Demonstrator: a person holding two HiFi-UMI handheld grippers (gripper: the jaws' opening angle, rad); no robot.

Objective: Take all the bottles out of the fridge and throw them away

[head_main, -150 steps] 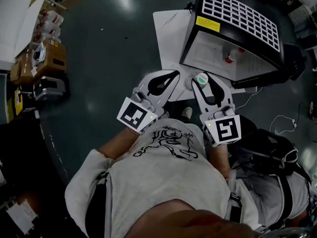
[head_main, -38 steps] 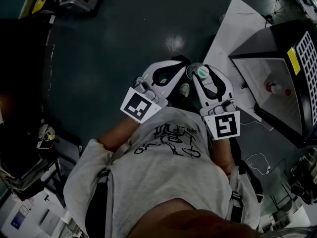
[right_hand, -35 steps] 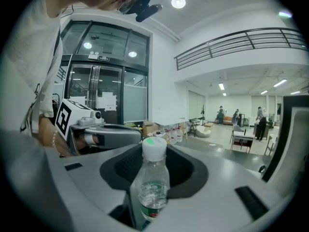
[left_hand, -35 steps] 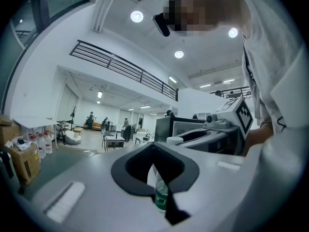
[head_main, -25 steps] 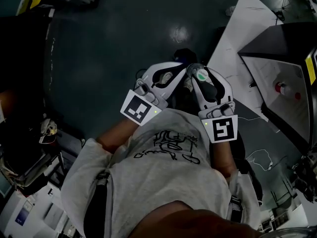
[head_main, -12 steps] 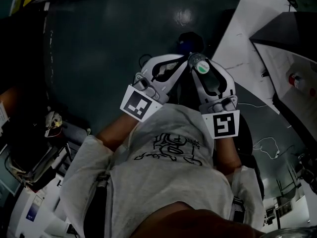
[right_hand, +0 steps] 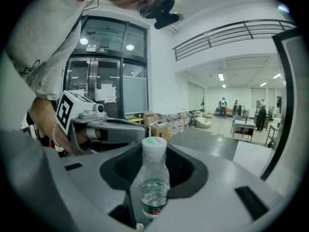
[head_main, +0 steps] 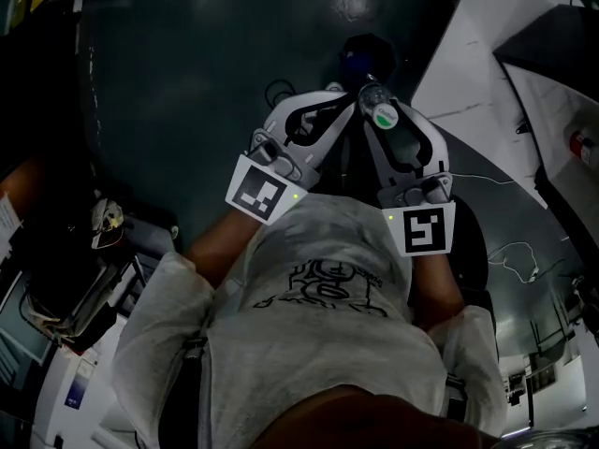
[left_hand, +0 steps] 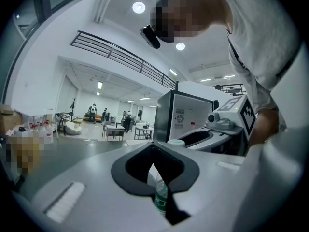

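Well, my head view is dark: my right claw grips the bottle just under its cap, over the floor. The fridge is cut off at the right edge. Left gripper view: my left claw is closed, empty. Right gripper view: open hall ahead.

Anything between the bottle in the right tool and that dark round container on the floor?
Nothing visible. The bottle, gripped by the right tool, is just short of the dark container; the left tool sits beside it, not between.
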